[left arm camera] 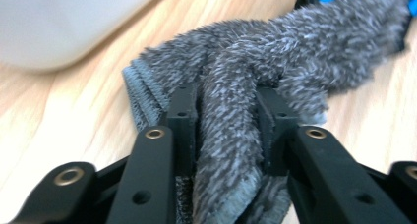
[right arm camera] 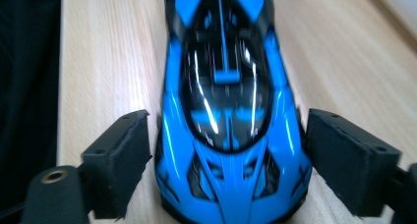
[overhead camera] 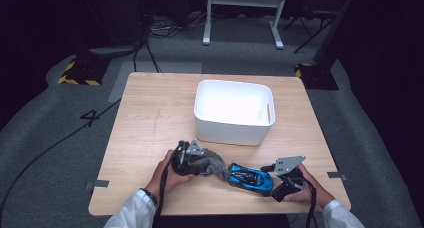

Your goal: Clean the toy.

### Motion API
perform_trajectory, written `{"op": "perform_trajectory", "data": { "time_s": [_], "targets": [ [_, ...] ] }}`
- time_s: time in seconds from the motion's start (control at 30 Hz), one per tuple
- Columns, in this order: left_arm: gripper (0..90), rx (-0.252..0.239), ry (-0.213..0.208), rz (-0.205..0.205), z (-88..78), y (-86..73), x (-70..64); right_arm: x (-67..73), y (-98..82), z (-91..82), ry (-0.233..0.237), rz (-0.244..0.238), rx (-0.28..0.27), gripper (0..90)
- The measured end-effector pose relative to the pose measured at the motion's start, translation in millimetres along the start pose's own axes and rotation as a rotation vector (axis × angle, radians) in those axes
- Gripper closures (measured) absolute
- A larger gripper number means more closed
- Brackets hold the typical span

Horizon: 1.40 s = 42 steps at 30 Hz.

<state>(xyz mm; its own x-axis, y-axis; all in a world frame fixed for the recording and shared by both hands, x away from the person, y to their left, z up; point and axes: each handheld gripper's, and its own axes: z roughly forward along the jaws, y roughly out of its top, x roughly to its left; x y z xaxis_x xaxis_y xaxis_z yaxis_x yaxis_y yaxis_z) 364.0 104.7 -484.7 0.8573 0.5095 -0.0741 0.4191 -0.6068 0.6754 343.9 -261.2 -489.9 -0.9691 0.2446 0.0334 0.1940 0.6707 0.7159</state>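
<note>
A blue and black toy car [overhead camera: 250,178] lies near the table's front edge, and its body runs up the middle of the right gripper view [right arm camera: 221,62]. My right gripper [overhead camera: 272,179] [right arm camera: 228,135] has a pad against each side of the car's near end. A grey fuzzy cloth [overhead camera: 214,164] [left arm camera: 275,47] lies bunched just left of the car, its far end reaching the car. My left gripper [overhead camera: 202,164] [left arm camera: 226,106] pinches a fold of that cloth between its pads.
A white plastic bin [overhead camera: 232,130] [left arm camera: 49,27] stands behind the cloth and car, near the middle of the wooden table [overhead camera: 150,113]. Bare wood lies to the left of the bin. Cables and stand legs lie on the dark floor beyond.
</note>
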Motion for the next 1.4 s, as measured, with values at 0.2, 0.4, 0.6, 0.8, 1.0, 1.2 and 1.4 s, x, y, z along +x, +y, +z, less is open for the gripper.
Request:
{"op": "perform_trajectory", "data": {
  "time_s": [0.2, 0.4, 0.6, 0.8, 1.0, 1.2, 1.4],
  "targets": [
    [41.7, 0.013, 0.014, 0.007, -8.8, -17.4, 3.5, 4.0, 13.4, 0.9, -0.027, 0.003, -0.011, 19.1],
    [24.1, 0.021, 0.027, 0.002, -9.9, -26.4, 4.2, 7.8, 24.8, 10.5, -0.032, -0.013, -0.004, 19.7],
    [21.5, 0.002, 0.037, 0.006, -7.7, -29.6, 1.9, 8.1, 37.0, 15.6, -0.038, -0.006, -0.01, 19.1],
    [20.7, -0.032, 0.023, 0.016, -6.1, -33.7, 4.7, 6.8, 49.3, 24.5, -0.037, 0.001, -0.002, 18.9],
    [19.6, -0.045, 0.033, 0.029, -4.9, -35.2, 4.4, 9.9, 57.7, 36.5, -0.021, -0.003, 0.042, 18.8],
    [19.6, -0.046, 0.034, 0.029, -4.7, -35.3, 4.2, 9.7, 63.1, 44.9, -0.033, 0.0, 0.075, 18.7],
    [19.3, -0.045, 0.034, 0.028, -4.5, -35.1, 4.1, 7.1, 65.0, 55.1, -0.044, 0.005, 0.132, 18.7]
  ]
}}
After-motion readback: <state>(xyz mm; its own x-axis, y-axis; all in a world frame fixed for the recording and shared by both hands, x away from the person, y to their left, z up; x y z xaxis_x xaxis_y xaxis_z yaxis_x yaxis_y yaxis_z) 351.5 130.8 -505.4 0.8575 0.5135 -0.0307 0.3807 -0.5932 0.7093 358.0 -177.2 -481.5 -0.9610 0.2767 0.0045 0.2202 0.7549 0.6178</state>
